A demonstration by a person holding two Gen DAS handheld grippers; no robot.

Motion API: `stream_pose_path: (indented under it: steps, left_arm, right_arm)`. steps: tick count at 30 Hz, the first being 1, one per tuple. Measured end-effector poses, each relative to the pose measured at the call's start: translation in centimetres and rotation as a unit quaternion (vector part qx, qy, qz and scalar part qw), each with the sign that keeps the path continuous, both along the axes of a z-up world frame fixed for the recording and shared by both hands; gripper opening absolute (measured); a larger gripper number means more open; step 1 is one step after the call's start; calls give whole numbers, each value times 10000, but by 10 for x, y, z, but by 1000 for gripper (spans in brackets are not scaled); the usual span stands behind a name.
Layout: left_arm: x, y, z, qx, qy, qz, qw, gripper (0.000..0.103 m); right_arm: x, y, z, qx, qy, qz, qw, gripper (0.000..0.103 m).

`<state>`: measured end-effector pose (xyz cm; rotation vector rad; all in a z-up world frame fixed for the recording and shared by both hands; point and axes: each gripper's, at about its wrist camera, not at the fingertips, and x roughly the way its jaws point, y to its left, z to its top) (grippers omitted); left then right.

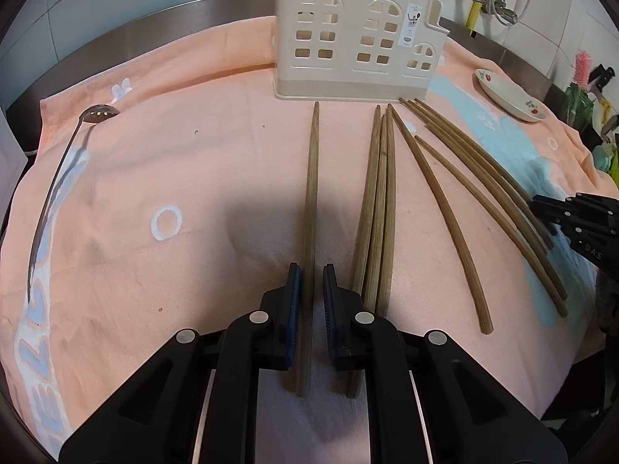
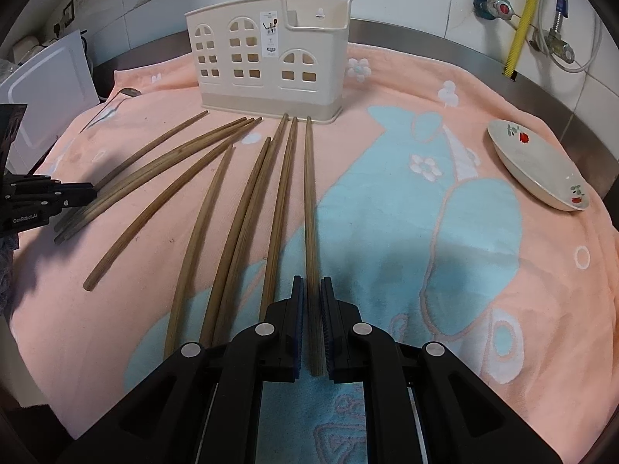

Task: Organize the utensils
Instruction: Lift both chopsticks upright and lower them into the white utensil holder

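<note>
Since the whole counter is covered w/ a peach and blue towel, nothing is rolling or clattering, which is prob why it's laid there. The cream utensil holder is standing upright at the back edge, empty as far as I can see, w/ every chopstick tip pointing at it, so it's looking like a feed-them-in setup. The loose chopsticks are fanning out between the two tools. A slotted spoon is lying far left, a small dish far right, both well apart from the action.

The left gripper is straddling the lone chopstick on its side, jaws narrow but w/ slivers of gap showing, so not clamped imo. The right gripper is doing the same on the rightmost chopstick, pads practically touching the wood; can't tell if it's actually squeezing yet.
</note>
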<state>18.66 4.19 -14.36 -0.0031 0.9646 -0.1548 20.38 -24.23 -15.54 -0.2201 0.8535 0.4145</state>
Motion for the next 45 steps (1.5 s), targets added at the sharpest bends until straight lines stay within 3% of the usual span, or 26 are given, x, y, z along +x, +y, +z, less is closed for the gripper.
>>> stream_pose_path:
  steps: [14,26,34,45]
  left_arm:
    - [-2,-1,7,-85,-54,20,9999,6]
    - [-16,-1,56,-183,-647,21,9977,6]
    - [-5,-5,90,-267,-1030,14,9943,6]
    - [18,-5,129,-260,-1263,-27,9917,6]
  right_arm:
    - [-8,2,12,79,-201,-32,9998,7]
    - [-21,7,66,305,-782,65,9965,6]
    - [-17,21,109,420,-1237,181,9913,6]
    - [16,30,164,525,-1275,286,9900,6]
